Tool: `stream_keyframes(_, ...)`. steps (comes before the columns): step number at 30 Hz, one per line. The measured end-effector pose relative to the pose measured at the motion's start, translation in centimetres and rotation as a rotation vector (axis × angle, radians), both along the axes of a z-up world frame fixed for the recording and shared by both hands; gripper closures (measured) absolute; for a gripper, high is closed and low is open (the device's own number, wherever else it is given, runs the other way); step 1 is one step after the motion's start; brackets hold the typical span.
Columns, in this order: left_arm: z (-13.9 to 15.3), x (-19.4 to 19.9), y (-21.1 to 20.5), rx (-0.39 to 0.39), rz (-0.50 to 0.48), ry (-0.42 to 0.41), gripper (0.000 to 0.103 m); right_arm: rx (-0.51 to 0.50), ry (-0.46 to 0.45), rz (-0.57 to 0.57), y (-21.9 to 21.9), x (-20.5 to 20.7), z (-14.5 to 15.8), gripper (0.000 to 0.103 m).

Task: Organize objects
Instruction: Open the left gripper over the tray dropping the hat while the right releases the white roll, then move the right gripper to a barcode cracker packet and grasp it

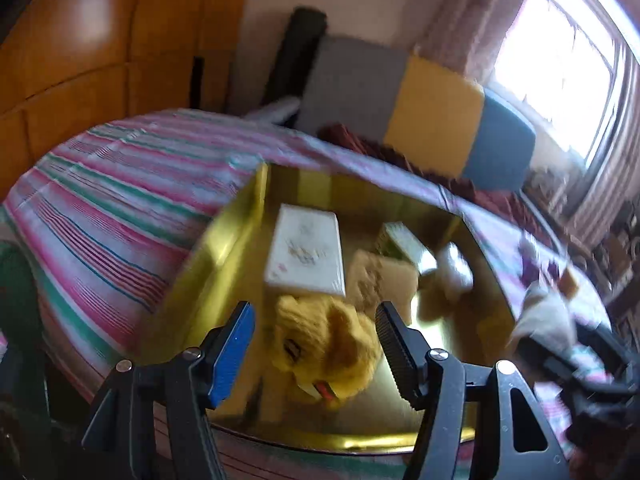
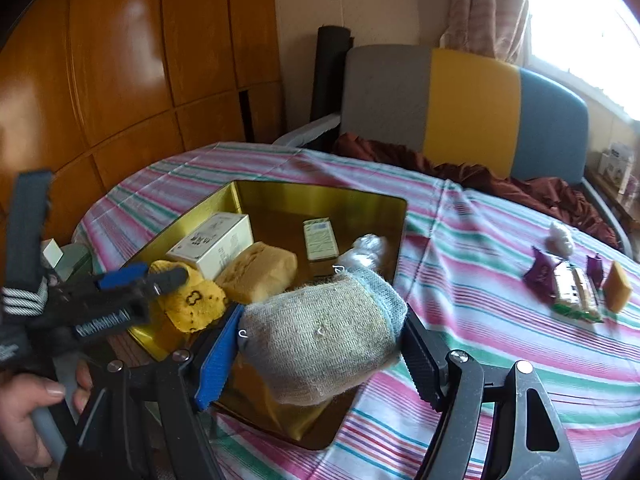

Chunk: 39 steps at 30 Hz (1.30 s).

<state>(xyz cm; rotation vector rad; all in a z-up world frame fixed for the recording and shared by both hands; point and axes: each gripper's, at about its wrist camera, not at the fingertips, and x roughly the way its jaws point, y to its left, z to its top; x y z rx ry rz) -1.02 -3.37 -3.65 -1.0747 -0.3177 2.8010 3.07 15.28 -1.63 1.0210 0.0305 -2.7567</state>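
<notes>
A gold metal tin (image 2: 320, 196) sits open on the striped tablecloth. In it lie a white box (image 2: 212, 244), a tan sponge (image 2: 258, 270), a small green-white carton (image 2: 320, 240), a clear plastic wrap (image 2: 366, 250) and a yellow plush toy (image 2: 196, 300). My right gripper (image 2: 316, 352) is shut on a rolled grey sock (image 2: 320, 340), held above the tin's near corner. My left gripper (image 1: 316, 344) is open above the yellow plush toy (image 1: 324, 344), which lies in the tin (image 1: 224, 248) and shows between the jaws. The left gripper also shows in the right wrist view (image 2: 156, 278).
Purple snack packets (image 2: 542, 274), a green-wrapped packet (image 2: 574, 292), a small orange block (image 2: 618, 292) and a white wad (image 2: 560, 236) lie on the cloth to the right. A grey, yellow and blue chair (image 2: 460, 112) stands behind the table. Wooden cabinets (image 2: 120, 60) line the left.
</notes>
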Motion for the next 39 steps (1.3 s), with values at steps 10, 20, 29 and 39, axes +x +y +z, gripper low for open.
stream_keyframes(10, 2.7, 1.5, -3.1, 0.081, 0.129, 0.173, 0.033, -0.025, -0.133, 0.088, -3.6, -2.8, -2.7, 0.025)
stream_keyframes(20, 2.2, 1.3, -2.8, 0.111, 0.098, 0.136, 0.033, -0.058, -0.101, 0.084, -3.5, -1.8, -2.2, 0.019)
stream_keyframes(29, 2.5, 1.7, -0.7, 0.121, -0.011, 0.147, 0.033, -0.054, -0.009, 0.016, -0.6, -0.9, 0.3, 0.019)
stream_keyframes(39, 3.0, 3.3, 4.9, 0.127, -0.297, 0.157, 0.033, -0.044, -0.026, -0.146, 6.1, -0.7, 0.0, 0.019)
